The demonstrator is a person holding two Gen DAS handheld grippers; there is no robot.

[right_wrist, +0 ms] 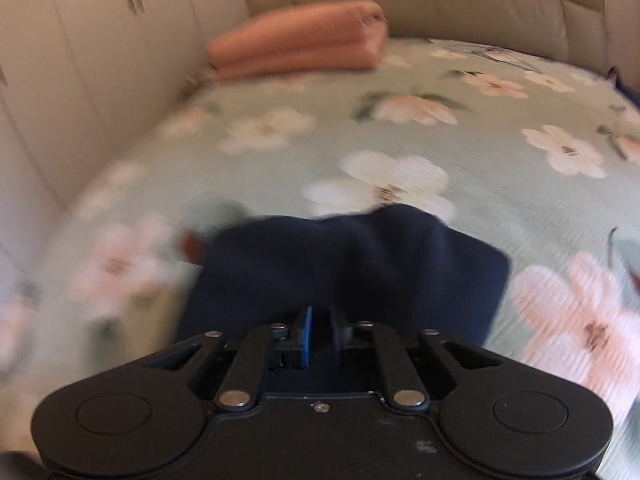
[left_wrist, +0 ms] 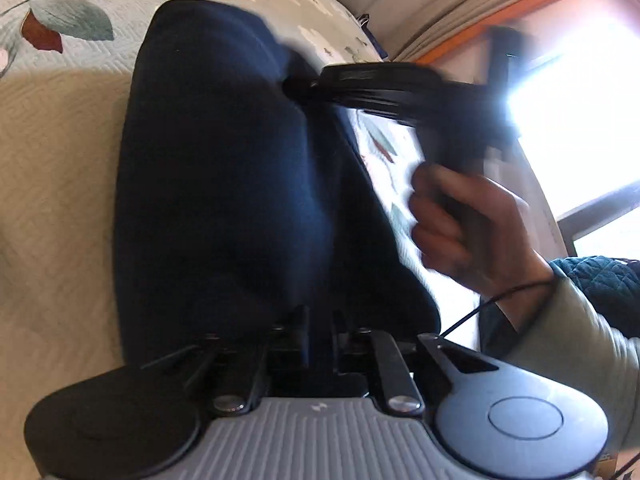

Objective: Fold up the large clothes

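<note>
Navy garment (left_wrist: 224, 184) fills frame center on floral bedspread (right_wrist: 440, 136); your left gripper (left_wrist: 318, 326) & right gripper (right_wrist: 320, 326) both clench its fabric (pink stack (right_wrist: 300, 46) upper left).

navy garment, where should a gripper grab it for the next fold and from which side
Probably the far corner of the navy garment, coming in low from the open bedspread on its right. That corner looks squared, lying flat and free, while the near edge sits at the right gripper.
</note>
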